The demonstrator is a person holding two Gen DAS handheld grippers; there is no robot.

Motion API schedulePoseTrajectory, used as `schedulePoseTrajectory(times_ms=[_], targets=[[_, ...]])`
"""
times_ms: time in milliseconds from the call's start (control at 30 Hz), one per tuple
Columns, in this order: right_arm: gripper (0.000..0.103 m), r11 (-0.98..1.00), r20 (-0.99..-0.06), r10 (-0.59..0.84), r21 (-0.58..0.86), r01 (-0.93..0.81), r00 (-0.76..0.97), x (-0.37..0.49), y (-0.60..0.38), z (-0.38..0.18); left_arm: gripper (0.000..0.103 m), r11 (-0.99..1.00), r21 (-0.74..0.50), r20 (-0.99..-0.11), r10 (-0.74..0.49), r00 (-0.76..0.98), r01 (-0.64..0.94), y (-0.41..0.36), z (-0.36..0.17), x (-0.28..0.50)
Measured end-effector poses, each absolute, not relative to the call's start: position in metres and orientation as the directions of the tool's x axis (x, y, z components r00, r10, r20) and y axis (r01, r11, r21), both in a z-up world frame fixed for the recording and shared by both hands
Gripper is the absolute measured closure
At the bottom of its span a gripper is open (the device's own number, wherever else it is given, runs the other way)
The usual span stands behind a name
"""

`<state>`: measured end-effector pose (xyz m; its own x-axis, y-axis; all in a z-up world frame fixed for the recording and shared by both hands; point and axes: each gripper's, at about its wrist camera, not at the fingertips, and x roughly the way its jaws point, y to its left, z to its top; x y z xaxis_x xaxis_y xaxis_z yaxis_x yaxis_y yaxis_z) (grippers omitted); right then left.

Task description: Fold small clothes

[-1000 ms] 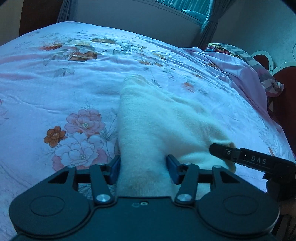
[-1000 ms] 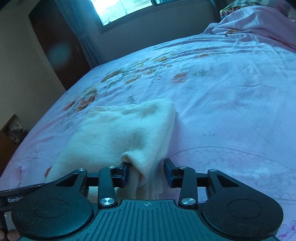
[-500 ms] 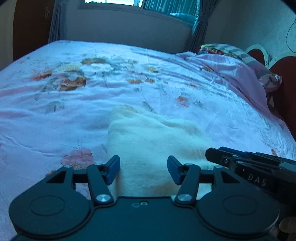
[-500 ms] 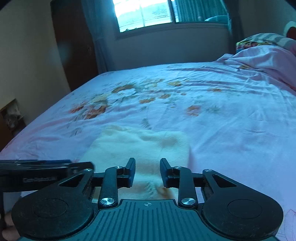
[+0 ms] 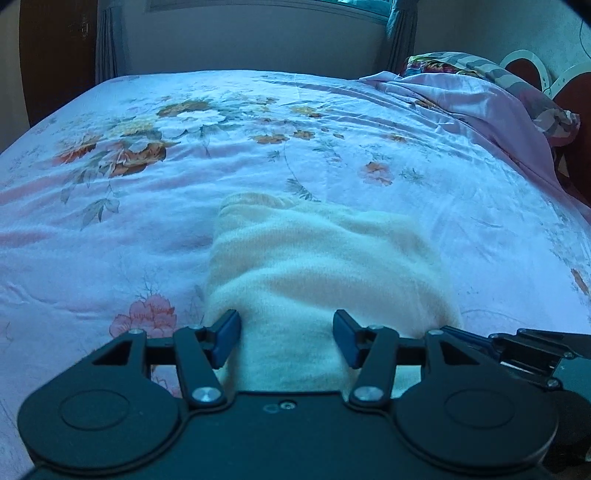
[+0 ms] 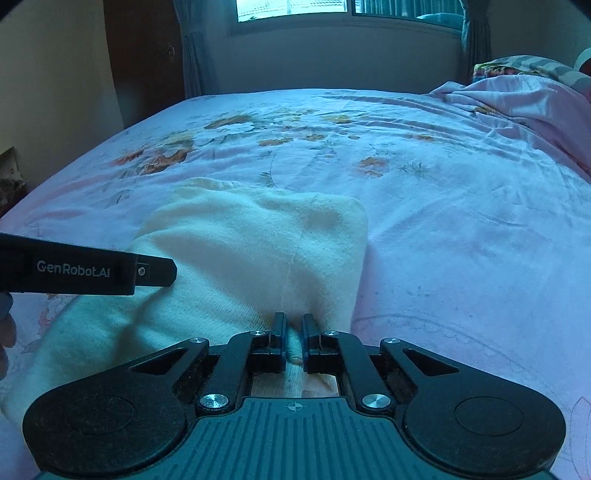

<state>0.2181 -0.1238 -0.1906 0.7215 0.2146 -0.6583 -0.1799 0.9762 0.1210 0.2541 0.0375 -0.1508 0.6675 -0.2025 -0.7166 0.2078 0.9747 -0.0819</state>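
Both views low and close over the bed [image 5: 332, 155], angled down and across it toward the far wall and window [image 6: 295, 7]. Left view set just left of the right one. Shared: cream cloth [image 5: 317, 266] right in front, flowered sheet, pillows [image 6: 532, 70] at right, each other's gripper at the edge.

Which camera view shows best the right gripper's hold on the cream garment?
The right wrist view: the right gripper has its jaws pinched shut on a fold of the cream garment. The left wrist view shows only its black body at the edge, fingertips hidden.
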Motion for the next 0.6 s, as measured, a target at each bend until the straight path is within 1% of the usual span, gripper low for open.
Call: schedulePoseTrajectory(times_ms=[67,133,300,400,467,533,600], targets=[[0.098,0.974,-0.629,0.228,0.138,-0.182,0.743,0.220,-0.127,-0.175,0.051,0.973,-0.086,-0.704,-0.211,0.678,0.214,0.038,-0.144,0.261],[0.098,0.975,-0.608,0.222,0.126,-0.184,0.763,0.231,-0.126,-0.163,0.051,0.972,-0.104,-0.707,-0.220,0.672,0.208,0.038,-0.142,0.273],[0.097,0.982,-0.641,0.187,0.101,-0.159,0.745,0.284,-0.119,-0.162,0.051,0.976,-0.152,-0.749,-0.216,0.626,0.156,0.038,-0.158,0.318],[0.098,0.988,-0.711,0.143,0.059,-0.144,0.689,0.314,-0.114,-0.185,0.050,0.979,-0.159,-0.759,-0.205,0.618,0.129,0.038,-0.170,0.333],[0.098,0.990,-0.717,0.127,0.044,-0.137,0.685,0.321,-0.117,-0.193,0.049,0.982,-0.125,-0.762,-0.185,0.620,0.140,0.033,-0.171,0.335],[0.097,0.989,-0.721,0.141,0.075,-0.126,0.678,0.319,-0.122,-0.188,0.050,0.983,-0.124,-0.759,-0.184,0.625,0.138,0.033,-0.167,0.328],[0.097,0.986,-0.701,0.167,0.103,-0.133,0.694,0.302,-0.127,-0.177,0.050,0.982,-0.122,-0.745,-0.187,0.640,0.144,0.037,-0.157,0.309]])
